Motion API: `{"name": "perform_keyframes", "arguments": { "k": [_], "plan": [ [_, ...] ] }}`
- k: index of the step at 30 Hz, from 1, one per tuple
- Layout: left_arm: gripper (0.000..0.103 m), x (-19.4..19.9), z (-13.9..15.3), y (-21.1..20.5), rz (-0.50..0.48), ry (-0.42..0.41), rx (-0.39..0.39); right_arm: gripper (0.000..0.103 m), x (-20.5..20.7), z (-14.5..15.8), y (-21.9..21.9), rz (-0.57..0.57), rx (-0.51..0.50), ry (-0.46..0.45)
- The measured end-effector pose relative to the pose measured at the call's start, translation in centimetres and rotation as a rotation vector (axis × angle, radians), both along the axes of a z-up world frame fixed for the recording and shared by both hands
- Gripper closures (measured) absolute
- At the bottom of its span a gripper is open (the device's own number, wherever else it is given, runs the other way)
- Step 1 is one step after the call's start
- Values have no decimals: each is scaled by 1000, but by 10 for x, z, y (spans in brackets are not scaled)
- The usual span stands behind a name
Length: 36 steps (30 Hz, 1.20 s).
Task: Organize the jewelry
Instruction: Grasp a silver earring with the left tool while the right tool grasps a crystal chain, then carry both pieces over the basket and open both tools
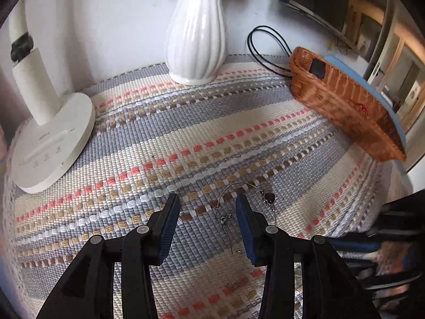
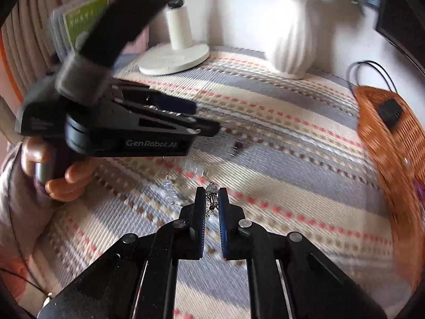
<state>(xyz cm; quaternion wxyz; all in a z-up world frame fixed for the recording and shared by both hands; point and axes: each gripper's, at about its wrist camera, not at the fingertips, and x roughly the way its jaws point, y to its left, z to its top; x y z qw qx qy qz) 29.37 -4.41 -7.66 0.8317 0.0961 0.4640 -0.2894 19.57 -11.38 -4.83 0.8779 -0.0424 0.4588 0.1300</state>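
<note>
right hand-held gripper [image 2: 211, 199] is pinched nearly closed on a small crystal earring [image 2: 211, 195], held right at the fingertips, so a twist or fast swing could let it slip out onto the woven mat [image 1: 186, 122], where clear beads would be a pain to spot. the right view is smeared with motion blur, which doesn't help my confidence.

left hand-held gripper [image 1: 207, 204] is wide open and empty, low over the necklace [image 1: 231, 199] with the dark pendant [image 1: 268, 198]. the wire loop runs under the right-side finger, so closing from here might catch only the clasp end or snag the mat weave.

another clear earring [image 2: 168, 186] lies on the mat near the left hand [image 2: 66, 175].

the wicker basket [image 1: 342, 106] sits at the far right edge, looks like the drop spot. open mat between, but the vase [image 1: 196, 34] and lamp base [image 1: 53, 141] crowd the back, and the two grippers are close together.
</note>
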Motion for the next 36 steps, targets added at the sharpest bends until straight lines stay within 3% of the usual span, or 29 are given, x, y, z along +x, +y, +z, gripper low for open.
{"name": "perform_keyframes", "arguments": {
  "k": [4, 10, 14, 18, 23, 24, 27, 30, 31, 34, 36],
  "plan": [
    [58, -6, -1, -14, -11, -50, 82, 93, -9, 3, -31, -81, -50, -19],
    [58, -4, 0, -25, -13, -46, 106, 93, 0, -5, -64, -156, -29, -8],
    [58, -4, 6, -14, 26, -32, 91, 92, 1, -14, -70, -162, 16, 12],
    [58, -26, 19, -11, -43, 1, -19, 92, -1, -13, -78, -163, 53, 16],
    [59, -39, 9, -46, -78, 1, 58, 93, -5, -11, -79, -173, 53, 11],
    [65, -38, 3, -53, -67, -2, 88, 92, -5, -11, -80, -178, 51, 10],
    [74, -34, 1, -57, -40, -18, 81, 88, -4, -13, -80, -182, 46, 13],
    [85, -32, -1, -55, -24, -23, 74, 87, -4, -14, -65, -159, -26, -12],
    [94, -31, -1, -54, -15, -27, 71, 87, -5, -14, -58, -151, -71, -28],
    [94, -28, 0, -47, 1, -8, 36, 92, -12, -14, -46, -122, -155, -56],
    [94, -29, 2, -43, 7, -9, 30, 93, -16, -10, -48, -108, -146, -57]
  ]
}}
